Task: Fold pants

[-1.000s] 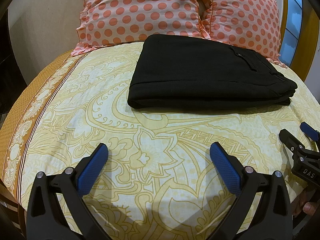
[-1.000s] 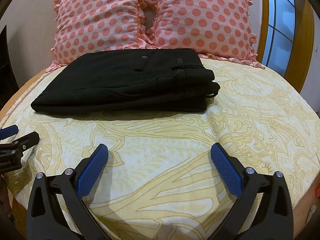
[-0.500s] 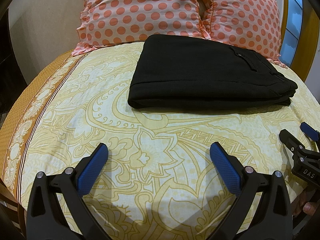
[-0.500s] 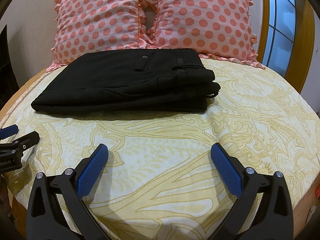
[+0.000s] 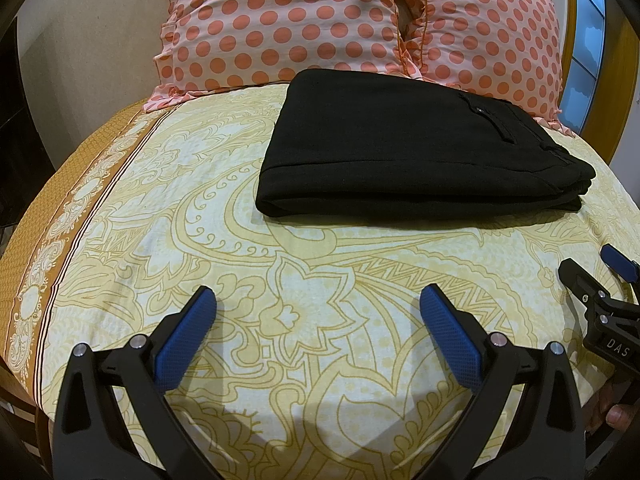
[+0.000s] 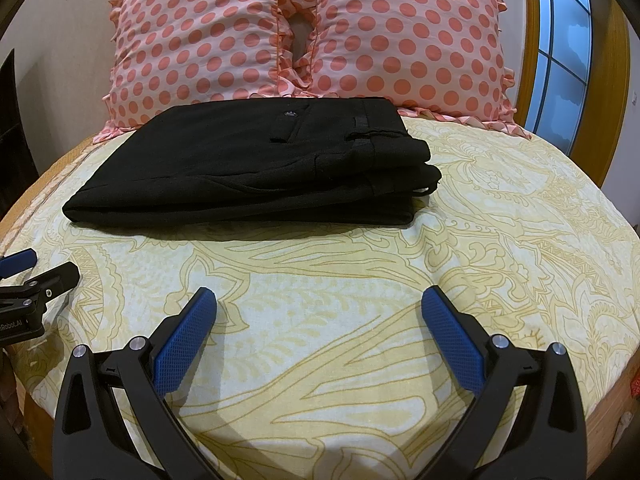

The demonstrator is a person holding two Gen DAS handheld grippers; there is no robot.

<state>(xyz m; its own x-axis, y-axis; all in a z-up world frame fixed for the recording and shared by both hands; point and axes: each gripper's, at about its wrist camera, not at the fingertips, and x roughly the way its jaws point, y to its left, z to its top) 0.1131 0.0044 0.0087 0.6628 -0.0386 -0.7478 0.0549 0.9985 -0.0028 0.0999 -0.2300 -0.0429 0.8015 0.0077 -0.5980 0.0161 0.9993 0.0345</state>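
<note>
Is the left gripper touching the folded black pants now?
Apart. The left wrist view shows a wide strip of yellow bedsheet between the open left gripper and the folded black pants.

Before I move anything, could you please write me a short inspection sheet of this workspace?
Surface: bed with yellow patterned bedsheet, lying smooth.
Job's things: black pants folded into a flat stack, waistband end toward the right.
Clutter: nothing seen.
Grippers: left gripper and right gripper both open, empty, short of the pants.
Cables: nothing seen.
Surroundings: two polka-dot pillows behind the pants; window at right.
</note>
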